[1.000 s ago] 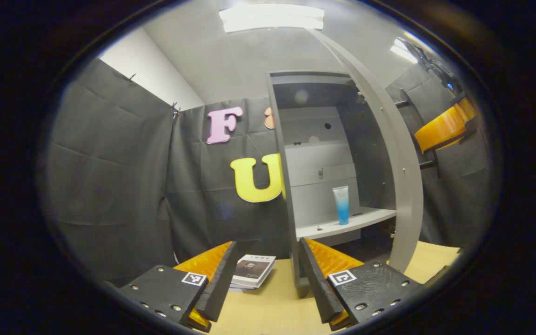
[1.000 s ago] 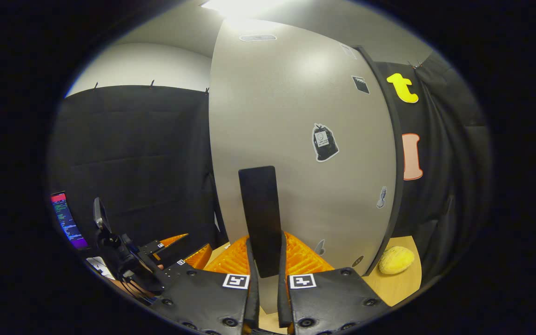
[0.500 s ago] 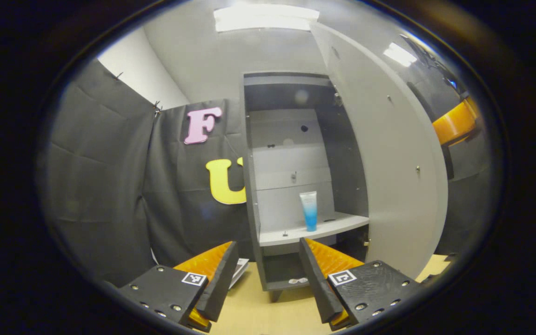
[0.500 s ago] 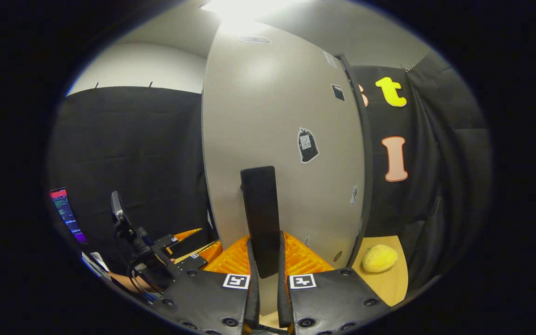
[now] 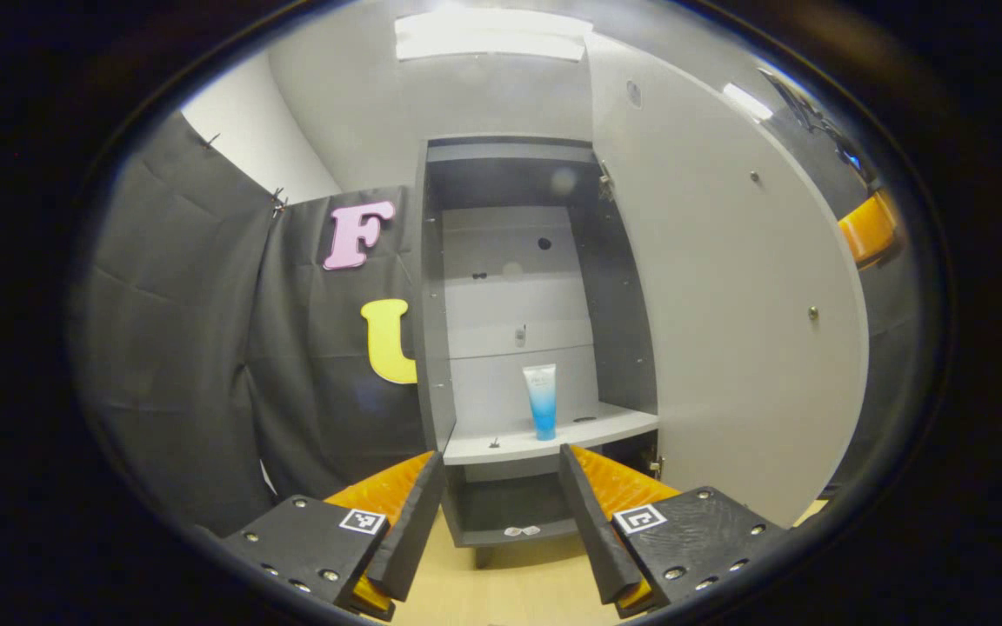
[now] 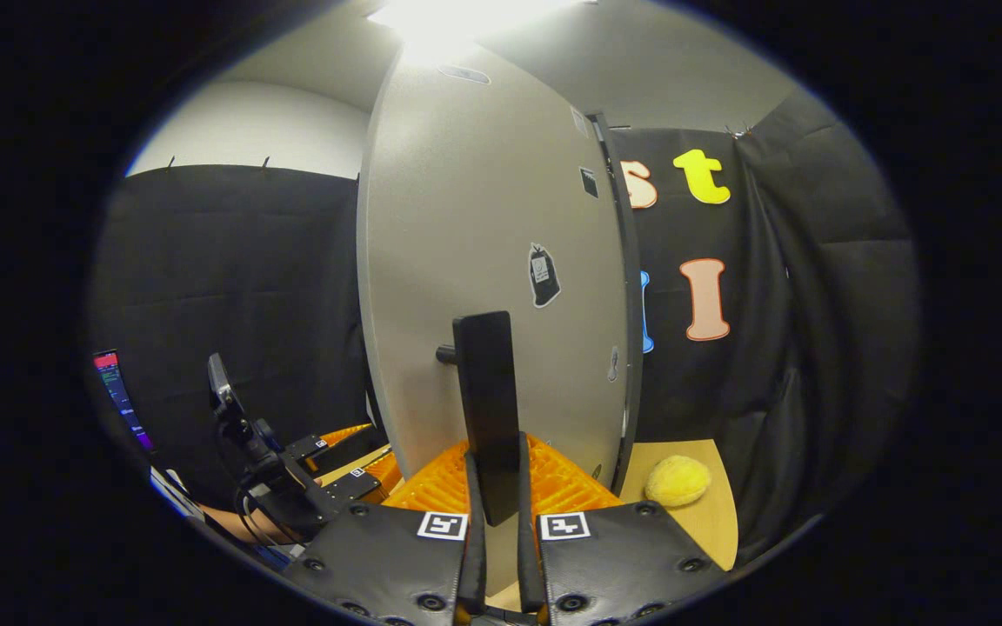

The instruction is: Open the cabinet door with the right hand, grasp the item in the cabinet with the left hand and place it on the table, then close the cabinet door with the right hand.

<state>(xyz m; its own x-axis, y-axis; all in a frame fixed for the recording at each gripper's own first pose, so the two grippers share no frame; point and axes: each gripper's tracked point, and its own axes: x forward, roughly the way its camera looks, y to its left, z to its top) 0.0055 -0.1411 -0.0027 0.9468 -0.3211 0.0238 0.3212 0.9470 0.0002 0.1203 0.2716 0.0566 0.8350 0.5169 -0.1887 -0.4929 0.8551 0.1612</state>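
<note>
Item: tube (image 5: pixel 541 401), blue fading to white, standing upright on its cap on the cabinet (image 5: pixel 431 348) shelf (image 5: pixel 544 437), centre of the left gripper view, just above the fingertips.

Handling (judged): light, soft-walled plastic that yields under a squeeze; smooth, so somewhat slippery; tall on a narrow base, so easily tipped. Best taken across the mid-body, jaws level, with a gentle close.

Left hand-held gripper (image 5: pixel 492 509): released, fingers spread wide, well short of the shelf, holding nothing.

Door (image 5: pixel 727 313): swung wide open, right of frame in the left gripper view.

Right hand-held gripper (image 6: pixel 495 522): clenched on the dark handle (image 6: pixel 485 396), lower centre of the right gripper view.

Change: door has swung further open than a second ago; the cabinet and tube have shifted left toward frame centre; the book then seen on the worktop (image 5: pixel 510 582) has left the frame.
</note>
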